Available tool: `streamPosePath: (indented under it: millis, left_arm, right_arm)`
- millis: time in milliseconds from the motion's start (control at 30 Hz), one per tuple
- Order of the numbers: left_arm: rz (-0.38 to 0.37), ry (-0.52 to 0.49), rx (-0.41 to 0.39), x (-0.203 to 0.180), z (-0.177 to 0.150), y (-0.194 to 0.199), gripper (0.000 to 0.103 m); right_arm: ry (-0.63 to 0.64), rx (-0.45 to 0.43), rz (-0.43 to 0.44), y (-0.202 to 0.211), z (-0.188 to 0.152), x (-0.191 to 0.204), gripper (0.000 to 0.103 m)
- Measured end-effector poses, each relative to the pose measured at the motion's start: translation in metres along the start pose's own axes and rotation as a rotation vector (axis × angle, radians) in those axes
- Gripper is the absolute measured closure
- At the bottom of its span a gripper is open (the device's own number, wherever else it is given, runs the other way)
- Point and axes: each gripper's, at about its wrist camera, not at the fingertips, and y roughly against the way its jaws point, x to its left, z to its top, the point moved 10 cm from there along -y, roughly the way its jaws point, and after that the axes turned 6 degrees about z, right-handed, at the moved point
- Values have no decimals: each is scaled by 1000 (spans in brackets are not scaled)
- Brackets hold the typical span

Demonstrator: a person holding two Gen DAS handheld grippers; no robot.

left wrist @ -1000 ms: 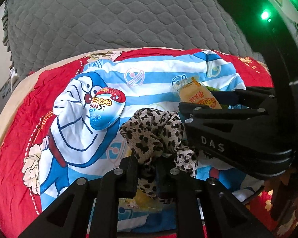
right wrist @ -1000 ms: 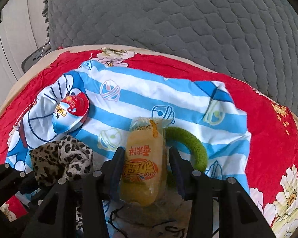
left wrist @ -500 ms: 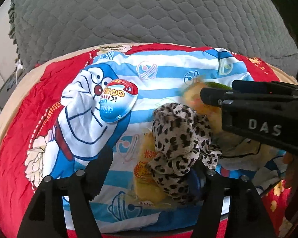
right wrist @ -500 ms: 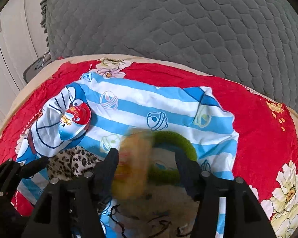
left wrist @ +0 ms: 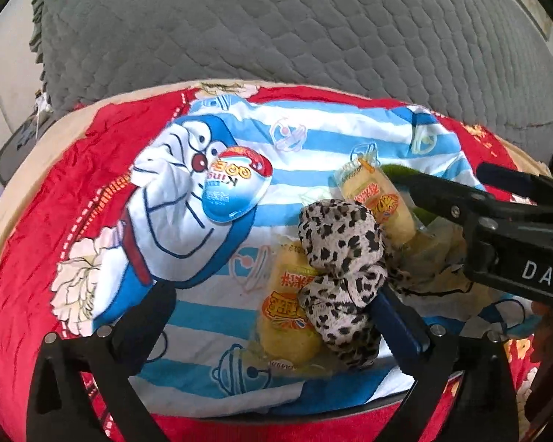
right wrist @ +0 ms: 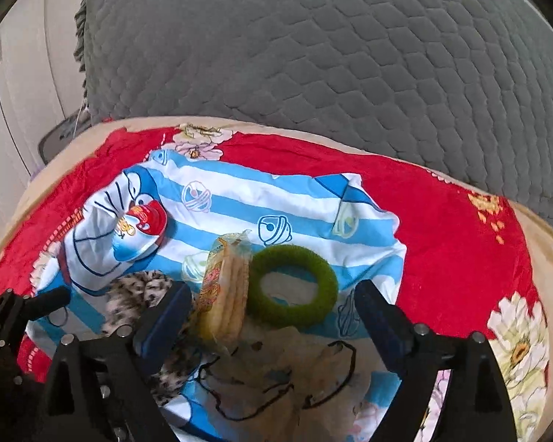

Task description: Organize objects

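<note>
1. Left gripper fingers spread, empty; leopard scrunchie lies across a snack cake between them.
2. Right gripper fingers spread around the second cake and green ring.
3. Probably lift away straight, snagging nothing.
4. Egg pack sits toward the cloth's left edge.

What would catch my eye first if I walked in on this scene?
Probably the bright blue-and-white cartoon cloth spread over a red blanket, with a Kinder egg lying on the cartoon face. Near the middle, a leopard-print scrunchie is piled on a yellow snack pack, and a green ring lies between the open right tool's fingers.
</note>
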Motion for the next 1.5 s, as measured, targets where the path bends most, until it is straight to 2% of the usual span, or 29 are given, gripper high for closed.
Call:
streamPosePath:
  millis: [333,633,1033,1233,1500]
  left_arm:
    - [0,-6,-2,5,-1,9,0]
    - [3,34,-20,14,-5,27,0]
    - [6,56,-28,20,-10,60,0]
    - [-19,91,-29,22,-19,76,0]
    - [-42,101,-45,22,-34,104,0]
  right_arm:
    - [-61,-35,45,16,-3,1,10]
    - [-102,-76,75,39,-8,3,8]
    - [-97,-188,88,90,-9,16,5]
    - [-107,-248,95,123,-14,21,5]
    - [-97,-282,94,153,-31,35,3]
